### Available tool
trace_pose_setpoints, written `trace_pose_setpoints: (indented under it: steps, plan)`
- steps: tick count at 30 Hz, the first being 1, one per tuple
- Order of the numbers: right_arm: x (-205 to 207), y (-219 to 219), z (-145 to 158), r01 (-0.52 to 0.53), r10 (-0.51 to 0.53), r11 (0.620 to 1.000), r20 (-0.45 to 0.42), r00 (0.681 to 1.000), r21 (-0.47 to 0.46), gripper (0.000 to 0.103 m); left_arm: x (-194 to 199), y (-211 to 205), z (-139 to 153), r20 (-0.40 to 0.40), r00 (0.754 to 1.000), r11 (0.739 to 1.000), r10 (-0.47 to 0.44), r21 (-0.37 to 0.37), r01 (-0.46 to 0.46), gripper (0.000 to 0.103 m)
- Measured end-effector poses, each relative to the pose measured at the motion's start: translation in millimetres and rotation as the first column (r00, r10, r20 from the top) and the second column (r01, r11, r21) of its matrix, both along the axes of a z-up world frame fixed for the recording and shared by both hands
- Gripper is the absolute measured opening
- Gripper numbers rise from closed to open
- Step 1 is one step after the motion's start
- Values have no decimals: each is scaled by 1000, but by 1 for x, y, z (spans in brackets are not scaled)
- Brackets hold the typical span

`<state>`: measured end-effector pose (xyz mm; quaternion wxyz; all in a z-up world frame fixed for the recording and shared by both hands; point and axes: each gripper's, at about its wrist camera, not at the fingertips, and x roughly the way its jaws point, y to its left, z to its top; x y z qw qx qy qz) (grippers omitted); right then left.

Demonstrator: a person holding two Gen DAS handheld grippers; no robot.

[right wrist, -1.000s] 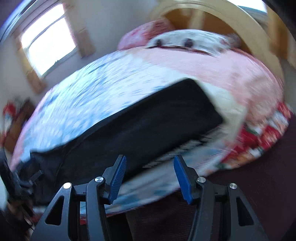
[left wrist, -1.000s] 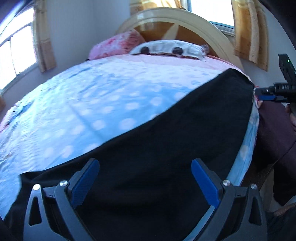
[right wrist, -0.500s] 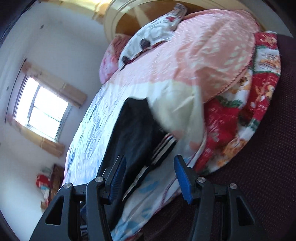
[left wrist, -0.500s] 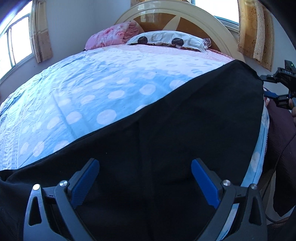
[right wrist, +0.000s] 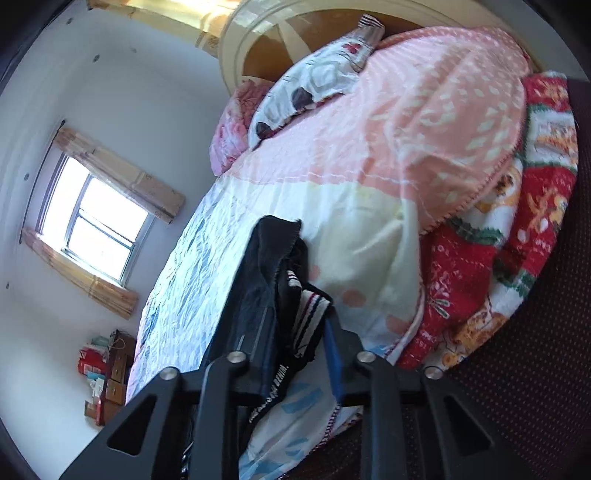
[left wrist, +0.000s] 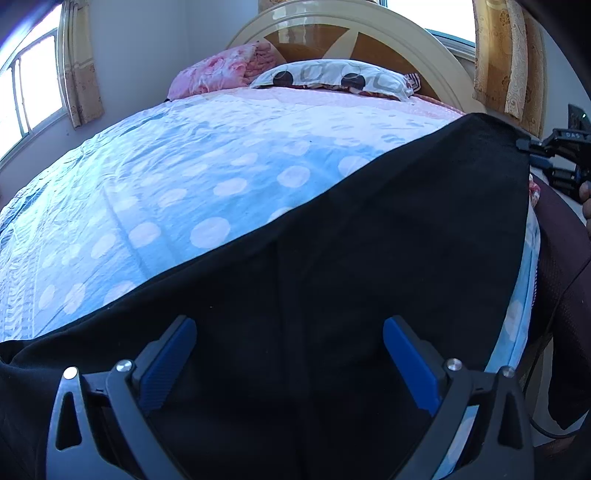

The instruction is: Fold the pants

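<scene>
Across the near side of the bed (left wrist: 221, 166), the black pants (left wrist: 332, 277) are seen spread flat on the blue dotted sheet (left wrist: 177, 192), running from the left tongs (left wrist: 288, 354) to the far right corner. The left tongs are held wide apart just above the cloth, with nothing between the blue pads (left wrist: 173, 354); contact with the fabric cannot be told. The right tongs (right wrist: 299, 343) are drawn narrow on the waistband end of the pants (right wrist: 273, 280), a striped cuff (right wrist: 310, 314) being pinched between the pads.

From the left wrist view, the full spread of the garment is shown, with a centre seam, and the right tongs (left wrist: 532, 151) are seen at its far corner. The bunched edge, the striped trim and a printed label are shown only in the right wrist view, as are a red patterned blanket (right wrist: 517, 258) over the bed's side and a pink quilt (right wrist: 424, 129). A spotted pillow (left wrist: 332, 77) and a pink pillow (left wrist: 221, 70) are noted at the headboard (left wrist: 369, 33) in both views.

Compared with half a second ago, the right tongs have been closed from wide onto the cloth edge and brought nearer to it. The left tongs are unchanged in opening, and the pants lie much as before.
</scene>
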<state>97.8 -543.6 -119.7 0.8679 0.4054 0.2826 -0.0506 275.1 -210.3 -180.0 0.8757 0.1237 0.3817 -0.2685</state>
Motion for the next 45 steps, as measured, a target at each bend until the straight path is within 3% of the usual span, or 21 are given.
trace_pose_setpoints:
  steps: [2, 5, 8, 11, 13, 14, 15, 17, 20, 23, 25, 27, 30, 33, 34, 35, 38, 40, 42, 44, 45]
  plan:
    - [2, 15, 17, -35, 37, 995, 30, 999, -89, 15, 0, 0, 1, -5, 1000, 1000, 0, -6, 0, 103]
    - [5, 49, 43, -114, 130, 966, 57, 990, -231, 14, 0, 8, 10, -30, 1000, 997, 7, -75, -9, 103]
    - [9, 108, 66, -244, 287, 873, 39, 957, -422, 14, -4, 20, 26, -66, 998, 973, -22, -233, 6, 103]
    - [12, 180, 67, -392, 458, 711, -40, 888, -584, 14, -3, 25, 34, -136, 984, 918, -111, -393, 49, 103]
    - [18, 227, 51, -492, 545, 577, -141, 826, -651, 14, 0, 28, 32, -184, 971, 875, -150, -482, 44, 103]
    - [23, 243, 41, -529, 566, 526, -191, 802, -666, 14, 4, 30, 29, -209, 965, 861, -155, -508, 29, 103]
    - [26, 264, 25, -577, 588, 449, -260, 766, -682, 14, 7, 31, 26, -237, 959, 851, -153, -526, 6, 103]
    - [31, 284, 2, -632, 611, 375, -332, 719, -679, 14, 13, 30, 19, -287, 942, 829, -172, -559, -19, 103]
    - [33, 289, -15, -658, 614, 371, -358, 703, -656, 14, 20, 25, 3, -368, 909, 805, -197, -590, -64, 103]
    - [35, 285, -18, -651, 608, 404, -343, 716, -642, 14, 20, 18, 5, -365, 906, 798, -215, -600, -52, 103]
    - [35, 282, -17, -643, 607, 423, -327, 725, -639, 14, 23, 12, 6, -387, 890, 779, -241, -624, -60, 103]
    - [31, 289, -18, -637, 613, 396, -326, 719, -661, 14, 25, 6, 8, -398, 884, 773, -243, -630, -71, 102]
    - [22, 295, -20, -630, 625, 350, -328, 708, -693, 14, 27, 2, 10, -405, 887, 791, -223, -607, -79, 97]
    - [16, 297, -20, -613, 635, 340, -307, 709, -713, 14, 26, -6, 11, -413, 887, 816, -209, -573, -74, 61]
    - [14, 299, -19, -607, 642, 335, -297, 706, -720, 14, 27, -10, 10, -421, 882, 828, -211, -557, -68, 36]
    - [11, 300, -18, -604, 654, 327, -288, 700, -727, 15, 26, -9, 9, -426, 879, 829, -215, -556, -67, 21]
    - [2, 309, -17, -584, 661, 273, -292, 691, -764, 18, 19, -7, 15, -390, 904, 851, -174, -521, -60, 11]
    - [-3, 309, -16, -579, 671, 258, -288, 683, -774, 19, 12, 2, 24, -345, 925, 858, -160, -511, -42, 10]
    - [-5, 305, -11, -588, 685, 268, -277, 673, -763, 28, 6, 20, 35, -302, 944, 871, -132, -489, -35, 10]
    - [-14, 296, 0, -551, 692, 312, -212, 690, -774, 51, 0, 44, 43, -271, 958, 880, -92, -472, -49, 10]
    - [-16, 293, 3, -543, 700, 332, -184, 690, -771, 54, -2, 55, 46, -261, 962, 885, -79, -462, -53, 10]
